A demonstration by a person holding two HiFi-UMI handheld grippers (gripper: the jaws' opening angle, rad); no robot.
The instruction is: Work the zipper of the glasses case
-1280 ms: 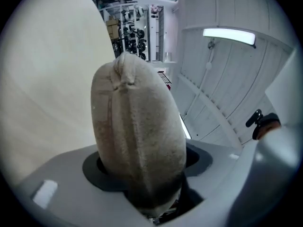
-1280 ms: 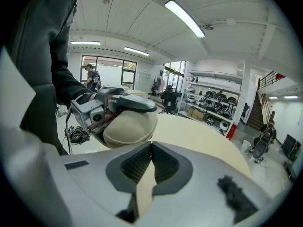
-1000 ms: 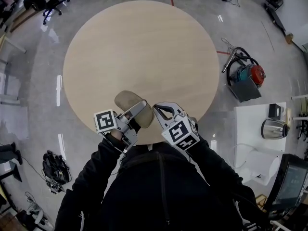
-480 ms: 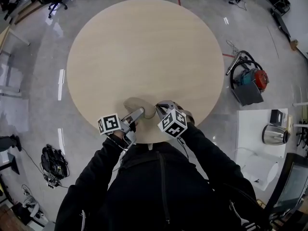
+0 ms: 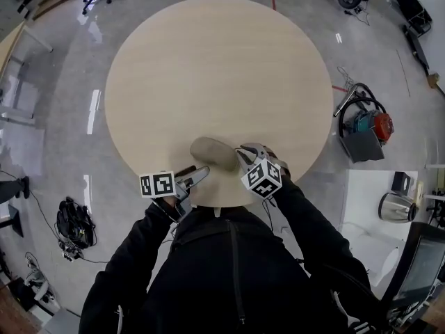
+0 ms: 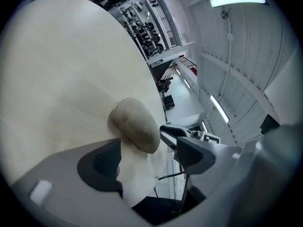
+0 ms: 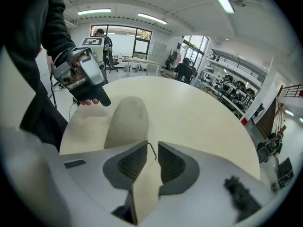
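Note:
The beige oval glasses case (image 5: 214,153) lies flat on the round wooden table (image 5: 215,68), close to its near edge. My left gripper (image 5: 195,177) stands open just left of the case and a little nearer, not touching it; in the left gripper view the case (image 6: 136,124) lies beyond the wide-spread jaws of the left gripper (image 6: 147,157). My right gripper (image 5: 243,152) is at the case's right end. In the right gripper view the jaws of the right gripper (image 7: 152,146) are opening, a narrow gap showing, with the thin dark zipper cord (image 7: 151,151) between them, off the case (image 7: 127,122).
The table's near edge runs right under both grippers. On the floor to the right stands a vacuum cleaner (image 5: 366,122). A white side table (image 5: 368,186) carries a kettle (image 5: 395,204). Cables (image 5: 74,225) lie on the floor at left.
The case, held up in my left gripper a second ago, now rests on the table. The left gripper has let go and drawn back to the left. The right jaws have parted slightly.

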